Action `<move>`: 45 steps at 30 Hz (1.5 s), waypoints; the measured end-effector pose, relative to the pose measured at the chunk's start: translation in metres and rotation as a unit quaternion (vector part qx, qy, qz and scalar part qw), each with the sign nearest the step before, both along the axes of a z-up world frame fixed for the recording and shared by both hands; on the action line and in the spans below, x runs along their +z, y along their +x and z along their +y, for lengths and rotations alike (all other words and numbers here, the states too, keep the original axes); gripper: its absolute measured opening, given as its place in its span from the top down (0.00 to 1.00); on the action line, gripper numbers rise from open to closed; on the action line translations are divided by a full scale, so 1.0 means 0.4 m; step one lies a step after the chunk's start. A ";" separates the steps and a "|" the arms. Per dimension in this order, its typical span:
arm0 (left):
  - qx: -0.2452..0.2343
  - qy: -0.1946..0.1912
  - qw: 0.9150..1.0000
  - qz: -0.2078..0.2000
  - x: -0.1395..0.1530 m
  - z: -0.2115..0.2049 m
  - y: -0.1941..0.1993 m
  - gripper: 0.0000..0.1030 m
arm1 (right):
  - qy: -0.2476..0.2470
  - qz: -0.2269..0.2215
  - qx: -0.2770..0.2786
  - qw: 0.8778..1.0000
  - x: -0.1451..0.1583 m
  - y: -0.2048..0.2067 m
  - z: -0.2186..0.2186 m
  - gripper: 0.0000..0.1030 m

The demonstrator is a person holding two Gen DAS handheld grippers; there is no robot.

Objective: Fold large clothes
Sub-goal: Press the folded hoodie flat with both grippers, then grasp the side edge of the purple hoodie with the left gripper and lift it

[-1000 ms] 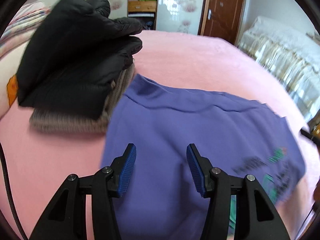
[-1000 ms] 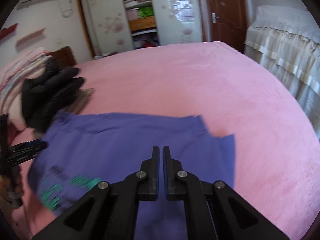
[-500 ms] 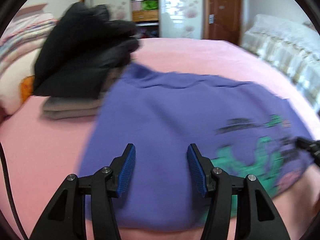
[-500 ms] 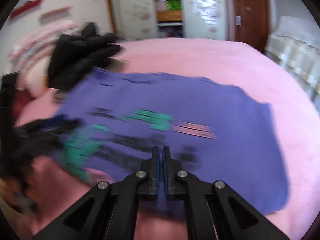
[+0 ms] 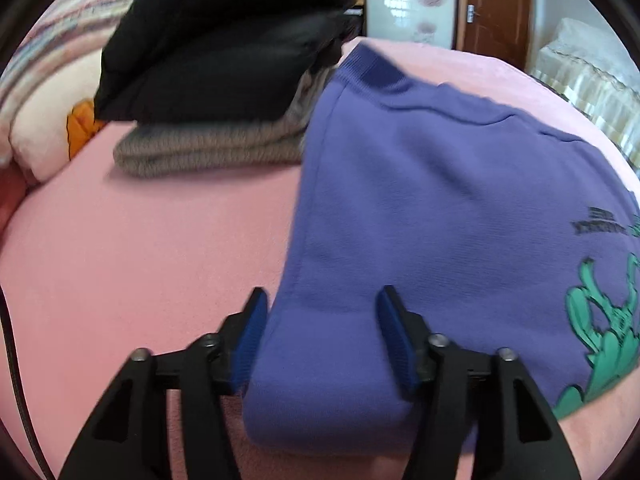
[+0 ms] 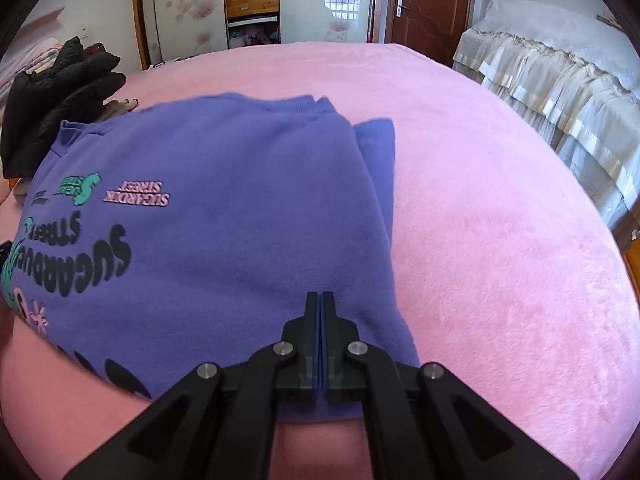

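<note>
Your purple sweatshirt with green and black printed lettering (image 6: 224, 216) lies folded on the pink plush bedspread (image 6: 500, 240), its ribbed collar end pointing away from you toward the far side of the bed. In the left wrist view the same garment fills the right half of the frame, and its rounded folded edge sits near the bottom.

Your left gripper (image 5: 320, 328) has its jaws opening, and the blue pads (image 5: 252, 340) stand on either side of the near left corner of the sweatshirt. The cloth lies between them, but the pads do not press on it; the left pad sits just beside the fold and the right pad is over the fabric.

Your right gripper (image 6: 320, 308) is fully closed, its two black fingers pressed flat together with only a thin blue line of padding between them. Its tips are over the near right part of the sweatshirt; whether a layer of cloth is pinched there, you cannot tell.

Beyond the sweatshirt's collar, a folded black puffy jacket (image 5: 224, 48) is stacked on a folded grey knitted garment (image 5: 208, 148), touching the purple fabric's far left corner.
</note>
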State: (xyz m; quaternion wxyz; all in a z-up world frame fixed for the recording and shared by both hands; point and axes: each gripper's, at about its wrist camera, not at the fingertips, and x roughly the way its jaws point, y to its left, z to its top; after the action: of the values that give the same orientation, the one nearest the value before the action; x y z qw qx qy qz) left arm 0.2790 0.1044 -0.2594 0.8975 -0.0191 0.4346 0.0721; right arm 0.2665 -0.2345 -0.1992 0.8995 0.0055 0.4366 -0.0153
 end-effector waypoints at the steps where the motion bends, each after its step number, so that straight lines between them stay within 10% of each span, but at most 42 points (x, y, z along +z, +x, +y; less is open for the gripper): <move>1: 0.004 -0.011 1.000 0.004 -0.006 0.008 0.006 0.37 | 0.006 -0.001 -0.001 1.000 -0.005 0.001 -0.004 1.00; 10: 0.049 -0.084 0.995 0.012 0.050 0.061 -0.016 0.37 | -0.025 0.019 -0.007 0.999 0.027 -0.015 0.020 1.00; 16: 0.066 -0.149 0.987 -0.012 0.138 0.102 -0.120 0.37 | 0.061 0.007 -0.025 0.998 0.118 -0.078 0.028 0.94; 29: 0.020 -0.274 0.961 0.011 0.126 0.034 -0.299 0.36 | 0.071 -0.068 0.077 0.992 0.287 -0.235 0.224 0.94; 38: -0.007 -0.450 0.893 0.010 -0.036 0.003 -0.197 0.37 | 0.088 -0.063 0.145 0.984 0.282 -0.016 0.374 0.94; 45: -0.021 -0.490 0.871 -0.025 -0.083 0.009 -0.125 0.37 | 0.083 -0.064 0.139 0.985 0.263 0.130 0.441 0.94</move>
State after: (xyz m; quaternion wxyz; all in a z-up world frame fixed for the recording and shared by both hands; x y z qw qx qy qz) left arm 0.2292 0.1081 -0.2925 0.7849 -0.4490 0.3922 -0.1690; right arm 0.3185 -0.0580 -0.0940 0.9155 0.0205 0.3742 0.1464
